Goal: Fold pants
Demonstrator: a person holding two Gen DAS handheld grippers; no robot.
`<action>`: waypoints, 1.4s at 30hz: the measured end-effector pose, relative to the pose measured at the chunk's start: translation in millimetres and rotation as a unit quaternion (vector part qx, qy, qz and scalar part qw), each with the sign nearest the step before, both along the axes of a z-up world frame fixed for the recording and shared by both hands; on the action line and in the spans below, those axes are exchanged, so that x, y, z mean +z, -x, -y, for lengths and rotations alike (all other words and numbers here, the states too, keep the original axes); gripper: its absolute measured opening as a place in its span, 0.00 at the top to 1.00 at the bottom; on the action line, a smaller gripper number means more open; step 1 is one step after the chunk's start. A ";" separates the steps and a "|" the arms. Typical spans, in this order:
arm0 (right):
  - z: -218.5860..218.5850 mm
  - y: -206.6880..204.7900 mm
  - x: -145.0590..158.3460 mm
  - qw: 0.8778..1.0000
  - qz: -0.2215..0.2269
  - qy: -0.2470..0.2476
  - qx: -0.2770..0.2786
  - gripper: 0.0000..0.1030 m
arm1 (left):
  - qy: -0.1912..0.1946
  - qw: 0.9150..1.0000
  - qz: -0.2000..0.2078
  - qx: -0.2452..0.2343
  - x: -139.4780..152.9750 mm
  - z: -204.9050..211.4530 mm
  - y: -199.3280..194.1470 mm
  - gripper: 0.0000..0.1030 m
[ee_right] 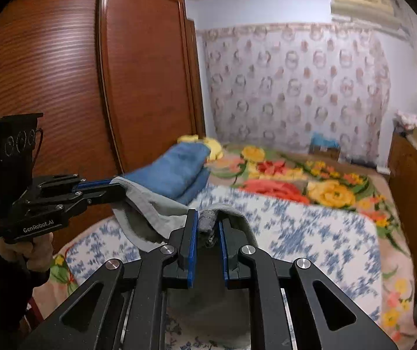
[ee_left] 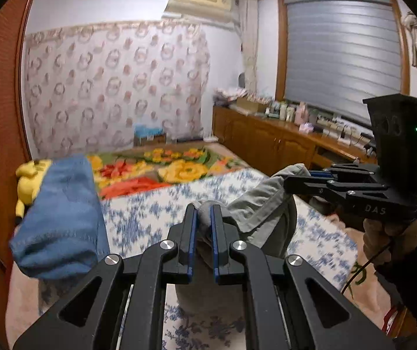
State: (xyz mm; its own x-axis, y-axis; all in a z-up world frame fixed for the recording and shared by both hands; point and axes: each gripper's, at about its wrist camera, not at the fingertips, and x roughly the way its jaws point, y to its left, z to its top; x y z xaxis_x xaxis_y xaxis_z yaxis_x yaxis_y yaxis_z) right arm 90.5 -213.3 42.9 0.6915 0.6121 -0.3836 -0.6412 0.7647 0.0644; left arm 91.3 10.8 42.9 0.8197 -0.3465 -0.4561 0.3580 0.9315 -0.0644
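Grey pants (ee_left: 262, 204) hang lifted above the bed, stretched between my two grippers. In the left wrist view my left gripper (ee_left: 204, 213) is shut on a bunched edge of the grey cloth. To its right, my right gripper (ee_left: 289, 181) pinches another part of the same edge. In the right wrist view my right gripper (ee_right: 208, 223) is shut on a grey fold of the pants (ee_right: 156, 213). My left gripper (ee_right: 119, 187) holds the cloth at the left, a hand (ee_right: 24, 252) under it. The lower part of the pants is hidden behind the fingers.
The bed carries a blue-and-white floral sheet (ee_left: 150, 213) and a bright flowered blanket (ee_right: 310, 180). A folded blue cloth (ee_left: 59, 213) and a yellow plush toy (ee_left: 29, 180) lie at its left. A wooden wardrobe (ee_right: 92, 81) stands left. A low cabinet (ee_left: 266, 140) with bottles stands right.
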 end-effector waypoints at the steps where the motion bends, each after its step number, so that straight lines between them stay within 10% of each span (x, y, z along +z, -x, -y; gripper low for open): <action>1: -1.5 -8.9 -7.3 1.000 -0.010 0.003 0.001 0.87 | 0.001 1.000 -0.007 0.001 -5.7 -0.3 -4.1 0.91; 11: -24.9 -102.5 -15.2 0.998 -0.049 0.040 -0.007 0.87 | 0.000 0.999 -0.041 0.028 -39.8 -5.1 -77.3 0.91; 24: -27.3 -131.7 100.4 0.996 0.071 0.009 -0.060 0.87 | -0.030 0.995 0.086 0.043 74.6 14.4 -108.1 0.91; 34: -35.4 -83.5 25.6 0.997 0.001 0.052 -0.051 0.87 | -0.053 0.998 0.000 0.024 -11.3 16.6 -54.8 0.91; 42: -16.1 -36.2 22.2 0.998 -0.023 0.050 -0.042 0.87 | -0.045 0.999 -0.017 0.010 -21.1 22.9 -1.3 0.91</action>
